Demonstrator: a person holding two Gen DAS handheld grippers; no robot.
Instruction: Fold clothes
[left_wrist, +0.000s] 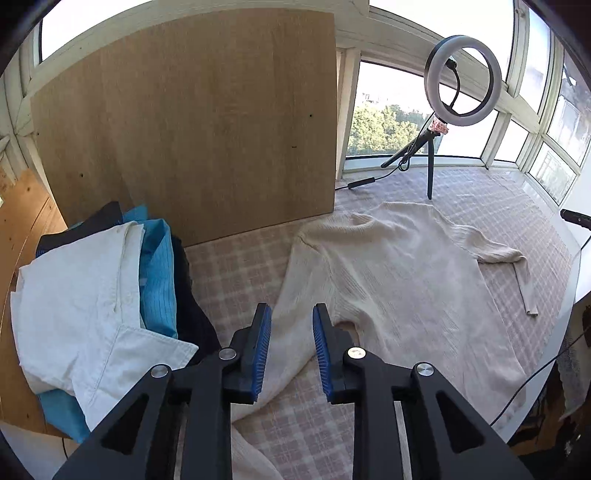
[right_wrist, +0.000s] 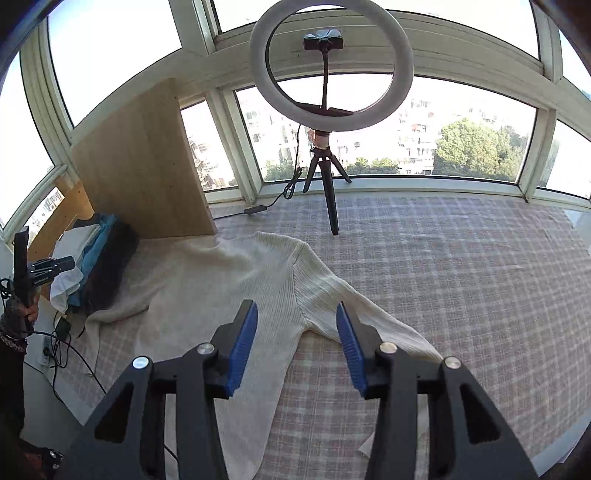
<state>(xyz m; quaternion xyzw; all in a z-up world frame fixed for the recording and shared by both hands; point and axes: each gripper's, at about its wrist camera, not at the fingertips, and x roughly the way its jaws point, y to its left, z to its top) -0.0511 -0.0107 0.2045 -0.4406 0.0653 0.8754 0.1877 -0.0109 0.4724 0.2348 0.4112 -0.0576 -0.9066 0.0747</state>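
Note:
A cream knitted sweater (left_wrist: 399, 280) lies spread flat on the checked cloth, neck toward the window, both sleeves out. My left gripper (left_wrist: 291, 314) is open above the sweater's left sleeve near the armpit, nothing between its blue pads. In the right wrist view the same sweater (right_wrist: 229, 280) stretches from the middle to the left. My right gripper (right_wrist: 297, 310) is open over the right armpit, where the sleeve (right_wrist: 373, 317) runs off to the right under its right finger.
A pile of folded clothes (left_wrist: 96, 295), white, blue and dark, sits at the left beside an upright wooden board (left_wrist: 192, 122). A ring light on a tripod (right_wrist: 328, 110) stands at the window end with its cable. Checked cloth (right_wrist: 461, 277) lies bare at right.

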